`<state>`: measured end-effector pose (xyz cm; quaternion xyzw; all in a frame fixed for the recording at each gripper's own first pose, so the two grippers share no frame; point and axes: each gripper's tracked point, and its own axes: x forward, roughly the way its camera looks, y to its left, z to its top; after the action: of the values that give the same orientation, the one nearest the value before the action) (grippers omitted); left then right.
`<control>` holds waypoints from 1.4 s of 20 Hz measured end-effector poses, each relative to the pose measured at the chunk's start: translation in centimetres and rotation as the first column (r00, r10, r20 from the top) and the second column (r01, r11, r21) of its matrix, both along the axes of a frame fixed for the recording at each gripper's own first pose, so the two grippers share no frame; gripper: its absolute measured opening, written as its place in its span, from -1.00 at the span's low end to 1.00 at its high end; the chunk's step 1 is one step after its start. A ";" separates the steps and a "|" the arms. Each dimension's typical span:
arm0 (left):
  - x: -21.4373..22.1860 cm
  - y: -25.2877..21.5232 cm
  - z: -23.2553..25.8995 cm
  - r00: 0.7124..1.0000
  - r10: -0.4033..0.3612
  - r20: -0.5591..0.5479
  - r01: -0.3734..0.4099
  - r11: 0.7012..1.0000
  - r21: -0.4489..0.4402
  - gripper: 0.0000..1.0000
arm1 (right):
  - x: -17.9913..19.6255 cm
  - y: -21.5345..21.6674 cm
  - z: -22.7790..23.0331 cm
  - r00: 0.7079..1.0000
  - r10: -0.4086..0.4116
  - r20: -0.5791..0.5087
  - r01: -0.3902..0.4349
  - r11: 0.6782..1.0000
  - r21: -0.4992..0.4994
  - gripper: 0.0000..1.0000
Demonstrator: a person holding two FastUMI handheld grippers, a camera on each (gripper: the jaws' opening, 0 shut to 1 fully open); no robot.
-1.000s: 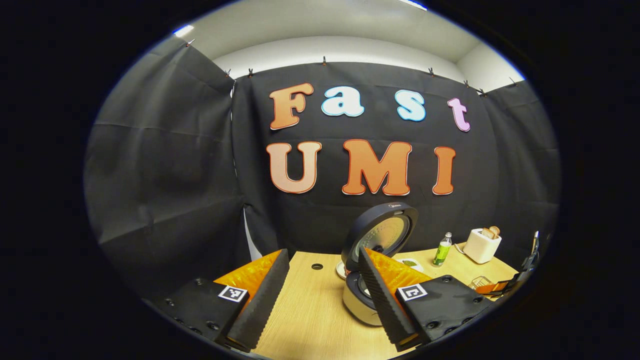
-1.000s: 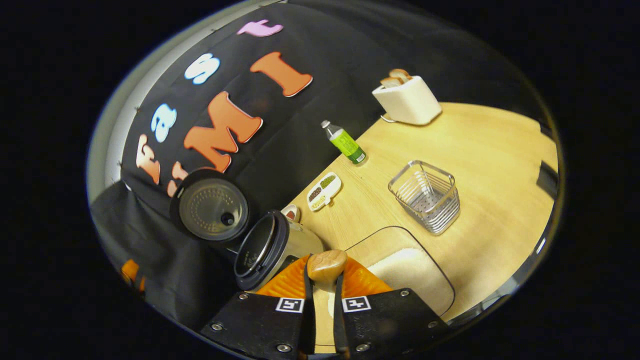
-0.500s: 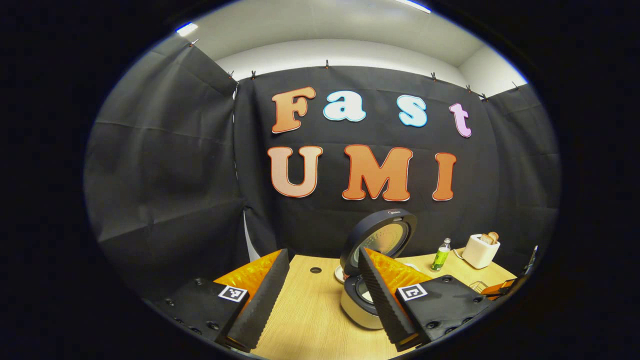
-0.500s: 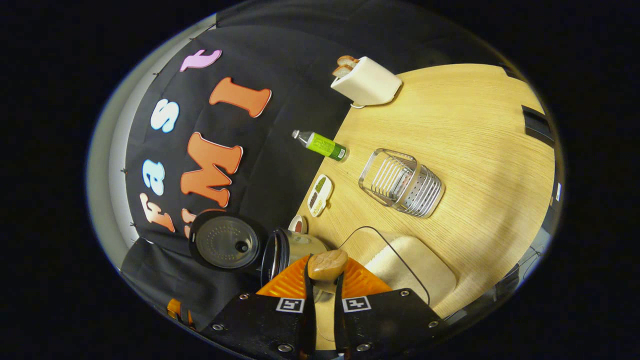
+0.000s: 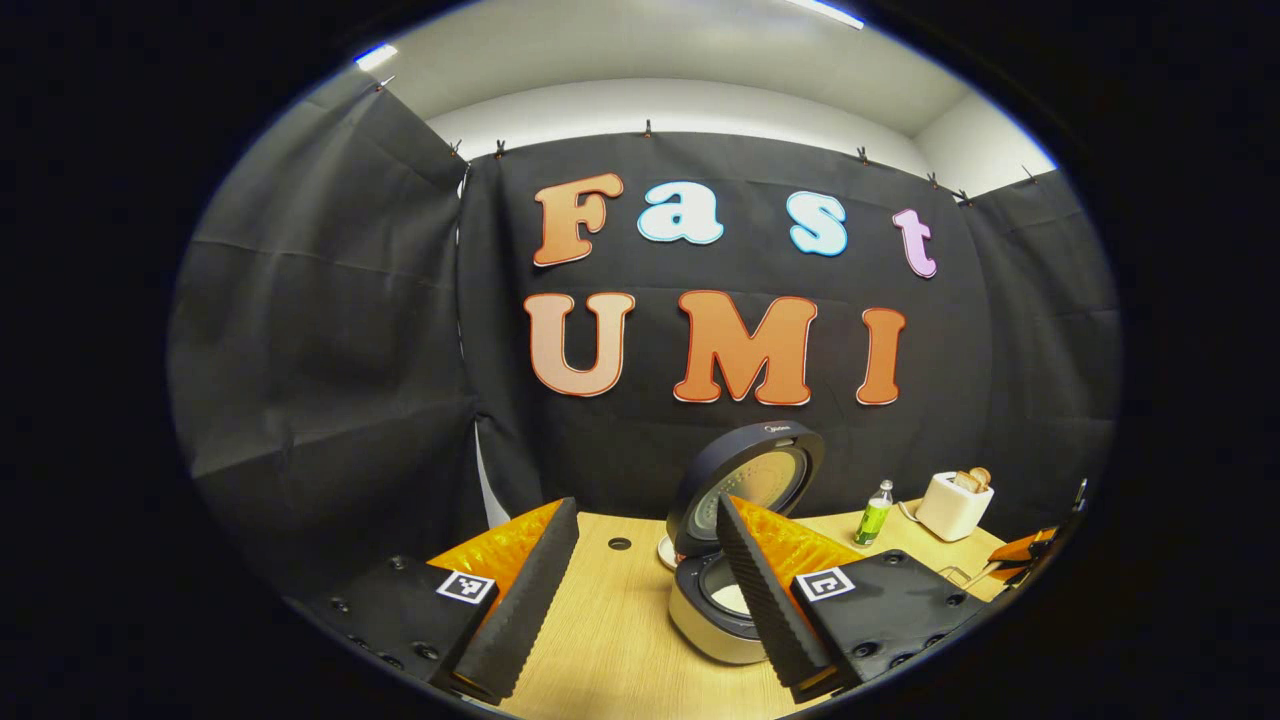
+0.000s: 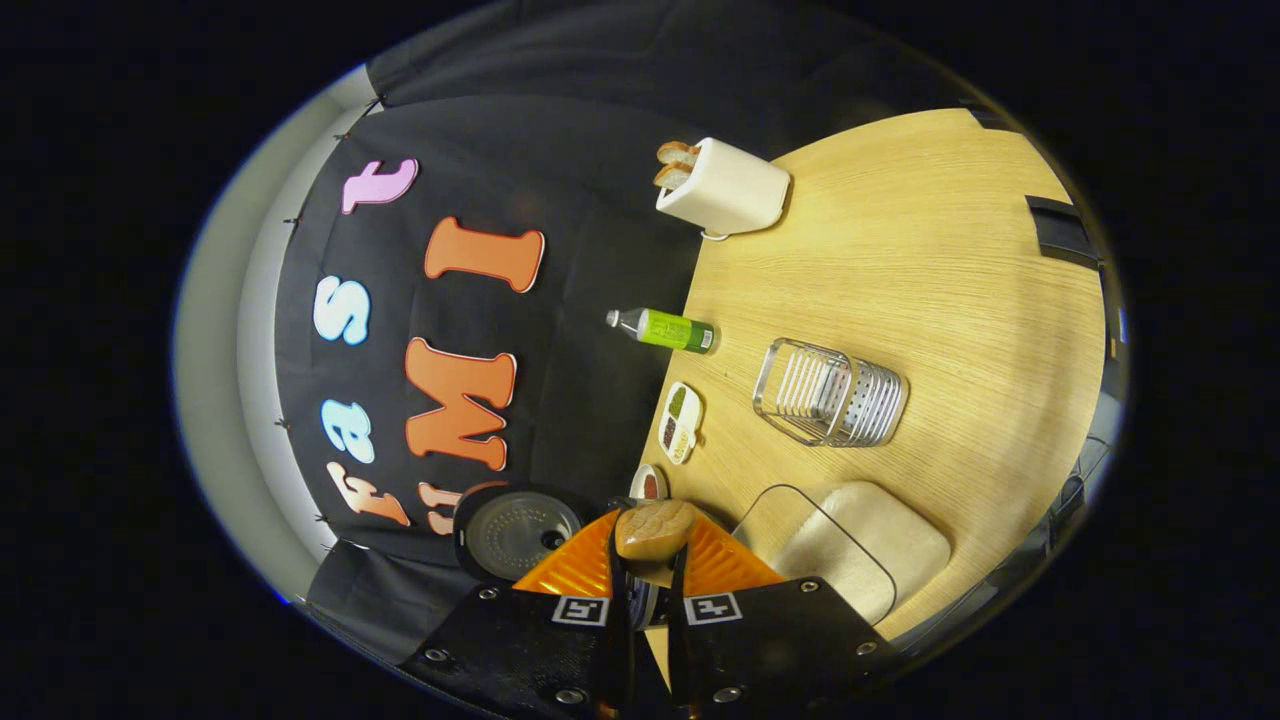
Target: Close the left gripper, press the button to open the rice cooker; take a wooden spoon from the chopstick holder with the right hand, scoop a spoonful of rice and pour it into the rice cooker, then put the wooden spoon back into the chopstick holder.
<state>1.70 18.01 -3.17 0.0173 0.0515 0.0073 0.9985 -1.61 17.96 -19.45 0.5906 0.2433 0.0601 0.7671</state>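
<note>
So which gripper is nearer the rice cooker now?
Probably the right gripper: shut on the wooden spoon, it hangs close by the rice cooker's open lid. The left gripper, open, sits back from it over the table.

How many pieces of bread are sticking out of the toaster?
2, side by side in the top of the toaster at the table's back edge. More may be hidden inside.

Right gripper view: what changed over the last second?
The right tongs rolled further, tipping the wooden spoon they hold toward the open rice cooker; white rice now shows inside. Unchanged: spoon clamped, left tongs open, chopstick holder empty.
</note>
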 end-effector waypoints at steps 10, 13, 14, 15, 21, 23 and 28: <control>2.1 -0.4 0.4 1.000 -0.001 0.011 0.002 1.000 -0.027 0.94 | 4.9 2.0 7.7 0.997 0.009 0.071 -0.014 0.997 0.079 -0.73; 2.4 -0.3 0.4 1.000 0.006 0.008 -0.006 1.000 -0.027 0.87 | 6.8 3.4 10.2 0.993 0.026 0.112 -0.036 0.995 0.090 -0.73; 2.3 -0.4 0.2 1.000 0.006 0.006 -0.006 0.999 -0.032 0.87 | 7.4 3.9 11.0 0.992 0.031 0.121 -0.042 0.995 0.091 -0.74; 2.4 -0.5 0.1 1.000 0.007 0.004 -0.007 0.999 -0.036 0.87 | 8.1 4.6 11.7 0.991 0.038 0.130 -0.050 0.995 0.090 -0.74; 2.7 -0.3 -0.1 1.000 0.008 -0.001 -0.008 0.999 -0.033 0.87 | 11.8 7.8 14.2 0.984 0.073 0.166 -0.083 0.995 0.056 -0.73; 2.6 -0.2 -0.3 1.000 0.011 -0.009 -0.011 1.000 -0.029 0.82 | 12.9 9.0 15.0 0.980 0.083 0.179 -0.090 0.995 0.032 -0.74; 3.1 -0.3 -0.5 1.000 -0.003 -0.008 0.003 1.000 -0.021 0.93 | 15.1 11.6 16.5 0.972 0.104 0.210 -0.106 0.994 -0.001 -0.74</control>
<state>4.76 17.73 -3.63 0.0068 0.0555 0.0052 0.9984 13.45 29.58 -2.99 0.5711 0.1919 0.1637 0.7812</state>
